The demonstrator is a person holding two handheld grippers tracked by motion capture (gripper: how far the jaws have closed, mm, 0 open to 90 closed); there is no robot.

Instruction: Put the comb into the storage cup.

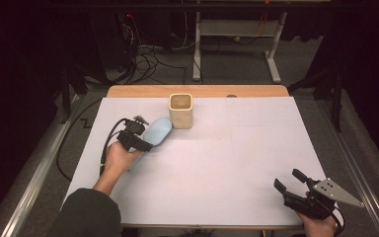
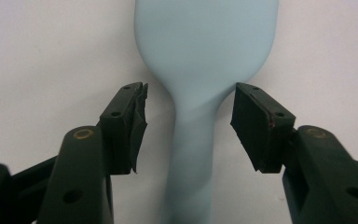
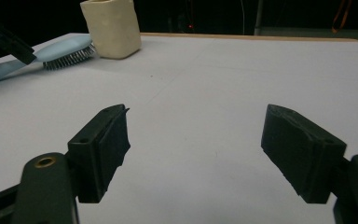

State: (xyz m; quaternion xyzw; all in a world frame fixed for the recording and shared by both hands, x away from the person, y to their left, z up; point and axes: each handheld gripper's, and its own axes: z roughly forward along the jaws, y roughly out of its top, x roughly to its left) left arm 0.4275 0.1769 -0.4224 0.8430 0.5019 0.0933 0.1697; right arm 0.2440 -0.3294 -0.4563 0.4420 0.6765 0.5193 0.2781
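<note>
The left gripper [image 2: 189, 114] has its jaws wide apart; the blue hairbrush [image 2: 200, 93] lies between them, untouched. The right gripper [image 3: 196, 144] gapes wide, holding nothing.

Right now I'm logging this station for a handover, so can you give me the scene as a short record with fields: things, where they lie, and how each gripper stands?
surface: white table top
brush: light blue hairbrush, bristles down, at the left of the table, head close beside the cup
cup: cream square cup, upright, near the far edge
left gripper: open, jaws on either side of the brush's neck, pads apart from it
right gripper: open, nothing between the jaws, at the near right corner
</note>
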